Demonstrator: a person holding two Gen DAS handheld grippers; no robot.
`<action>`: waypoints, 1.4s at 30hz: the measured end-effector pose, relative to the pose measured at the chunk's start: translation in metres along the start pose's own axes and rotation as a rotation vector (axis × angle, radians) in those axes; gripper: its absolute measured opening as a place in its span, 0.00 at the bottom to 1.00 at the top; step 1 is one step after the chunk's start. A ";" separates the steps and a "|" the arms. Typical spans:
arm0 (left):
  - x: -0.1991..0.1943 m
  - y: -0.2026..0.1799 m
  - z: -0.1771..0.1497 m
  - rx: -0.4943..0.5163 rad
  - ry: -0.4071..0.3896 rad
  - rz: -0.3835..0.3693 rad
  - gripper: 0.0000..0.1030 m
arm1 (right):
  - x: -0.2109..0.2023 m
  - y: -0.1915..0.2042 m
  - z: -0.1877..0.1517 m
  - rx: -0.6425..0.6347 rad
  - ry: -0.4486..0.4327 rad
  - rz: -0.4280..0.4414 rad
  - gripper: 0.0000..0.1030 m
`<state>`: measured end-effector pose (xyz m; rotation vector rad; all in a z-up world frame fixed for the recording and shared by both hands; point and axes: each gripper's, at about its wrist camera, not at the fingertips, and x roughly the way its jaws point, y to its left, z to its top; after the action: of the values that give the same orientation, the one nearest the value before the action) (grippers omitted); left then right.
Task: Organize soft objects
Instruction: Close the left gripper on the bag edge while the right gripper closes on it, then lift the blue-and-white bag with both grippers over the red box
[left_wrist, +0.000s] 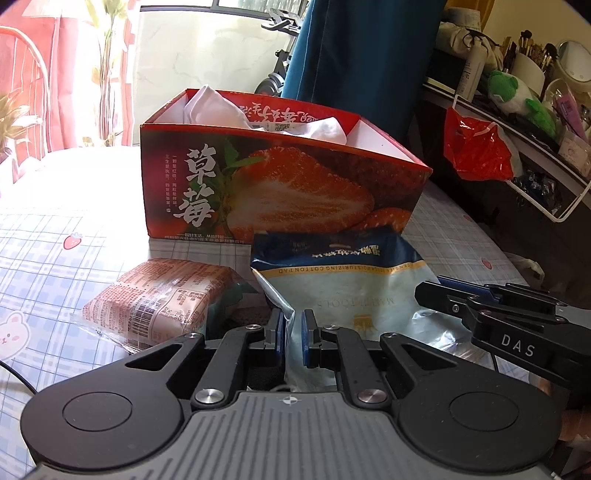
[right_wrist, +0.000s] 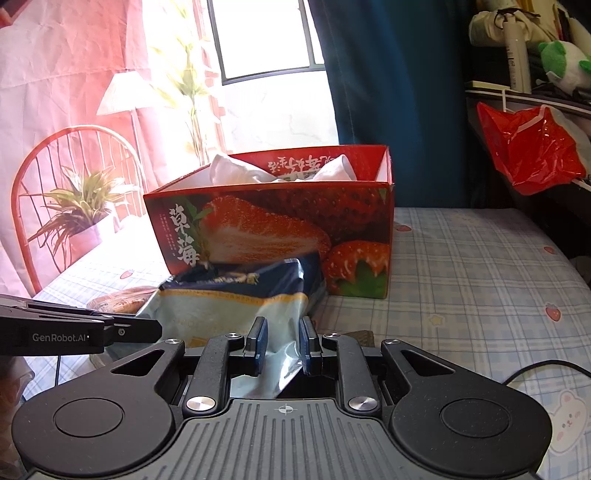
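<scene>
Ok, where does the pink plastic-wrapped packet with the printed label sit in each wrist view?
Left wrist: pink plastic-wrapped packet lies lower left on the checked cloth, left of the blue and white cotton pad bag.
Right wrist: only a sliver of it shows at left, behind the left gripper's finger, mostly hidden by the bag.
Shared landmark: the red strawberry-print cardboard box behind both.

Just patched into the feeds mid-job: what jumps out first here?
The big red strawberry-printed cardboard box stands open on the checked bedsheet, with white crumpled cloth already inside. In front of it, both grippers are shut on one blue-and-white cotton-pad pouch: the left gripper on its near left edge, the right gripper on its right. A pinkish plastic-wrapped packet lies to the pouch's left.
</scene>
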<state>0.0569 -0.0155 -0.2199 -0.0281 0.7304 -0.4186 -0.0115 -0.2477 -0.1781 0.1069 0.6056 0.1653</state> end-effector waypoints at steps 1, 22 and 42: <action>0.000 0.000 0.000 0.000 0.001 0.000 0.10 | 0.000 0.001 0.000 -0.001 0.001 0.000 0.17; -0.007 0.003 0.001 -0.017 -0.036 0.012 0.05 | -0.007 0.001 0.003 -0.001 -0.036 0.009 0.08; 0.008 0.007 -0.005 -0.034 0.039 0.007 0.05 | 0.023 -0.023 -0.010 0.196 0.156 0.072 0.27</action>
<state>0.0617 -0.0122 -0.2298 -0.0499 0.7756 -0.4012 0.0038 -0.2651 -0.2027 0.3082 0.7736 0.1847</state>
